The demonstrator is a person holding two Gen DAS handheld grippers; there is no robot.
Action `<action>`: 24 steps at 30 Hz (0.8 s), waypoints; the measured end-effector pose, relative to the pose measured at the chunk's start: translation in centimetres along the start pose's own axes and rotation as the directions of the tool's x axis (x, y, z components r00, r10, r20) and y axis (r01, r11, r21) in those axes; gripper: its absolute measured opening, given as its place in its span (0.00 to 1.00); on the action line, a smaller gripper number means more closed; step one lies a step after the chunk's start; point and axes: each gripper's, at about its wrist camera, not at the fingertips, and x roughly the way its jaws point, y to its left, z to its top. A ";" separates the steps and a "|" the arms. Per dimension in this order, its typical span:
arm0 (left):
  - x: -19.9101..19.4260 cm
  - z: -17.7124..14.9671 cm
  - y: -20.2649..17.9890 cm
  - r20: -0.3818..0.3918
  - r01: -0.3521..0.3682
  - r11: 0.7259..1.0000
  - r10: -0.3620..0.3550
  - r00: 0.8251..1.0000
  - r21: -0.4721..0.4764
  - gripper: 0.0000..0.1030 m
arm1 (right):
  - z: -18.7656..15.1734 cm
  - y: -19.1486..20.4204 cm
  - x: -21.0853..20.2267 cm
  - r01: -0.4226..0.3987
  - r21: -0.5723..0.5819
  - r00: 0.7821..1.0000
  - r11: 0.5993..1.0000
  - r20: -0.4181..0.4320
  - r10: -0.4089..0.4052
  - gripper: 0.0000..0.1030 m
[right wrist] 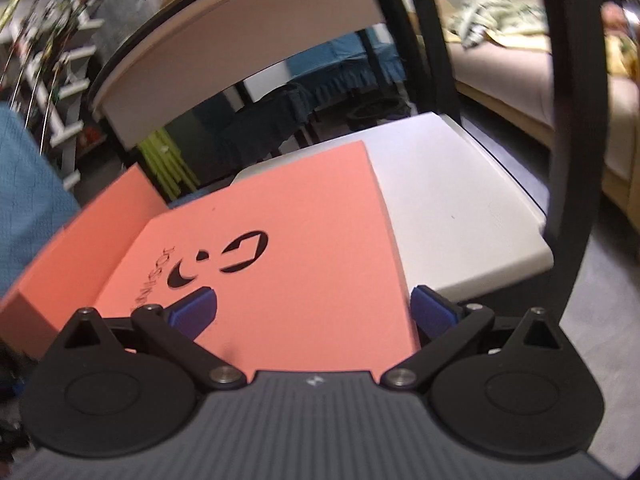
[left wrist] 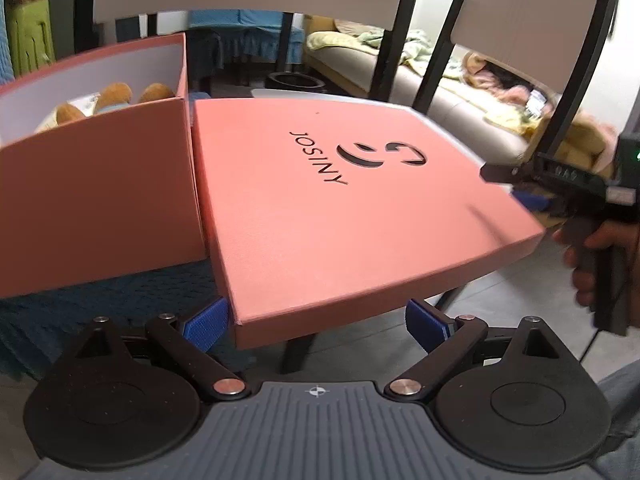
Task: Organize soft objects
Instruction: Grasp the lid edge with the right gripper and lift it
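A salmon-pink box (left wrist: 100, 200) stands at the left with brown plush toys (left wrist: 114, 96) inside it. Its matching lid (left wrist: 320, 208), printed with a black JOSINY logo, lies flat beside it on a white chair seat (right wrist: 460, 208). My left gripper (left wrist: 316, 320) is open, its blue pads on either side of the lid's near corner. My right gripper (right wrist: 314, 312) is open at the lid's (right wrist: 280, 248) other side, one pad over the lid and one just past its edge. The left wrist view shows the right gripper (left wrist: 532, 196) held by a hand at the lid's right edge.
The box rests on a blue knitted cloth (left wrist: 120, 304). Black chair frames and white backrests (right wrist: 240, 40) rise behind the seat. A beige sofa (left wrist: 400, 76) with blankets and clothes lies beyond. Grey floor (left wrist: 500, 292) shows under the seat.
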 end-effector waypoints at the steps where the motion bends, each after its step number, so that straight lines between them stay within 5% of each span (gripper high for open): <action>1: 0.1 0.2 0.8 -0.005 0.026 0.999 -0.026 1.000 -0.041 0.94 | 0.1 -0.3 0.0 0.001 0.018 1.000 1.000 -0.001 -0.001 1.00; 9: 3.6 0.9 6.5 -0.091 0.167 0.941 -0.201 0.975 -0.293 0.94 | 0.2 -3.6 1.5 -0.014 0.180 0.998 0.984 -0.060 0.025 1.00; 13: 4.8 1.0 6.7 -0.088 0.194 0.934 -0.230 0.969 -0.301 0.94 | -0.6 -5.3 2.5 -0.049 0.285 0.991 0.957 -0.104 0.082 0.99; 15: 5.1 1.2 6.8 -0.080 0.204 0.928 -0.240 0.967 -0.313 0.91 | -0.8 -6.0 2.8 -0.096 0.355 0.984 0.930 -0.106 0.141 0.86; 18: 5.2 1.6 7.0 -0.070 0.198 0.920 -0.234 0.970 -0.338 0.88 | -0.3 -5.4 2.8 -0.120 0.345 0.982 0.931 -0.094 0.162 0.75; 24: 2.9 2.7 6.7 0.024 0.245 0.903 -0.253 0.967 -0.353 0.85 | 0.9 -4.4 1.4 -0.148 0.309 0.985 0.939 -0.039 0.168 0.71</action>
